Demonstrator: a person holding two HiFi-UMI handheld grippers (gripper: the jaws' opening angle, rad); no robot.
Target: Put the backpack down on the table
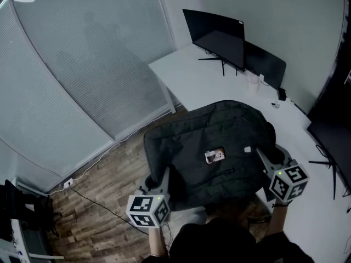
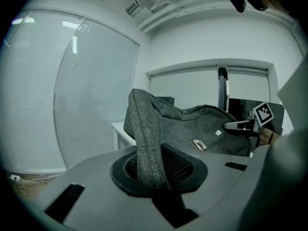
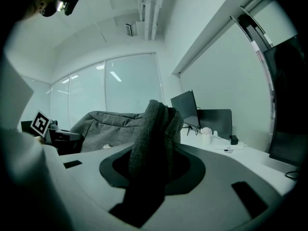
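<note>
A dark grey backpack (image 1: 211, 147) hangs flat between my two grippers, over the near corner of the white table (image 1: 189, 75) and the wooden floor. It bears a small label (image 1: 214, 156) at its middle. My left gripper (image 1: 163, 179) is shut on the backpack's left edge; in the left gripper view a fold of grey fabric (image 2: 149, 148) is pinched between the jaws. My right gripper (image 1: 266, 159) is shut on the right edge, where bunched fabric (image 3: 154, 138) stands up between its jaws.
A dark monitor (image 1: 215, 36) stands at the back of the table, with a second dark screen (image 1: 265, 63) beside it. Small white items (image 1: 253, 84) sit near them. Another monitor (image 1: 329, 141) is at the right edge. A cable (image 1: 98, 201) runs across the floor.
</note>
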